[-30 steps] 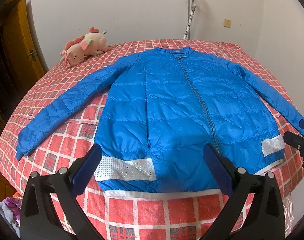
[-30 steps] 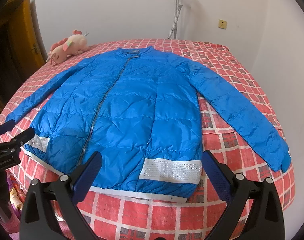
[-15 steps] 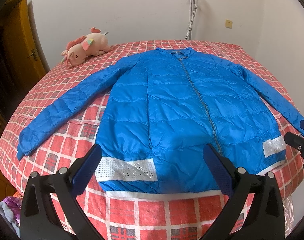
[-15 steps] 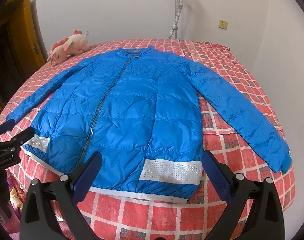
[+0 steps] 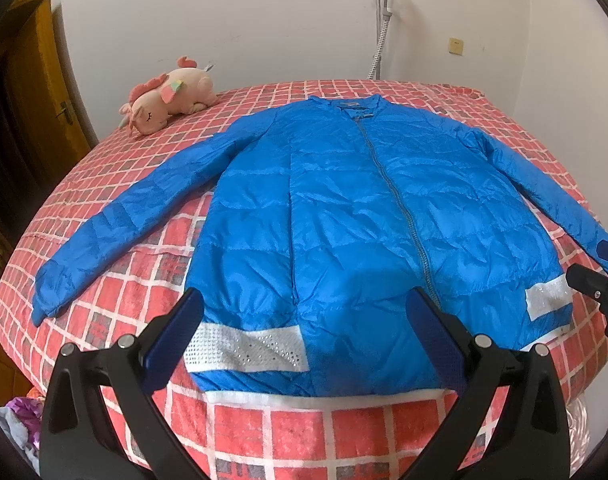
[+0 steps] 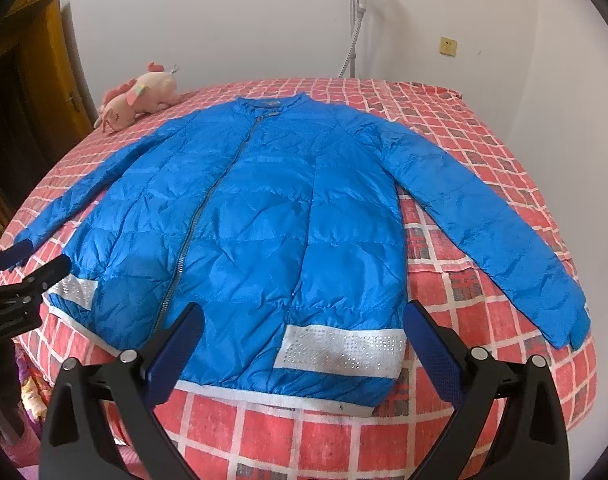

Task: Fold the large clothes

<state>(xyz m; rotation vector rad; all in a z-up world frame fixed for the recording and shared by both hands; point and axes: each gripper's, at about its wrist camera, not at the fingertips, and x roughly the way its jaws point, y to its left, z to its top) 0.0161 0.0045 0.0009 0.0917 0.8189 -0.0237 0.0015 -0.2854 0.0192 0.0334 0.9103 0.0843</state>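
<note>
A blue jacket (image 5: 344, 216) lies flat and face up on a bed (image 5: 288, 432) covered with a red checked spread, its collar toward the far wall and its white-edged hem toward the near edge. The zip (image 5: 400, 200) is closed from collar to hem. Both sleeves are spread out to the sides and angled down toward the near corners — the left sleeve (image 5: 116, 224) ends near the left edge of the bed, the right sleeve (image 6: 500, 236) reaches toward the right edge. White sparkly bands (image 6: 340, 346) sit low on the front at each side of the zip.

The left gripper (image 5: 304, 332) hovers over the near hem, left of the zip; its blue-padded fingers (image 5: 176, 330) are spread wide apart and hold nothing. The right gripper (image 6: 304, 340) hangs over the hem on the other side of the zip, fingers (image 6: 430, 346) likewise released and empty. Neither touches the cloth as far as the views show.

A pink plush toy (image 5: 168, 96) lies on the far left corner of the bed, well apart from the jacket. Behind the bed a grey stand (image 6: 354, 20) rises against the white wall, and a wooden door (image 5: 32, 92) is at the left.
</note>
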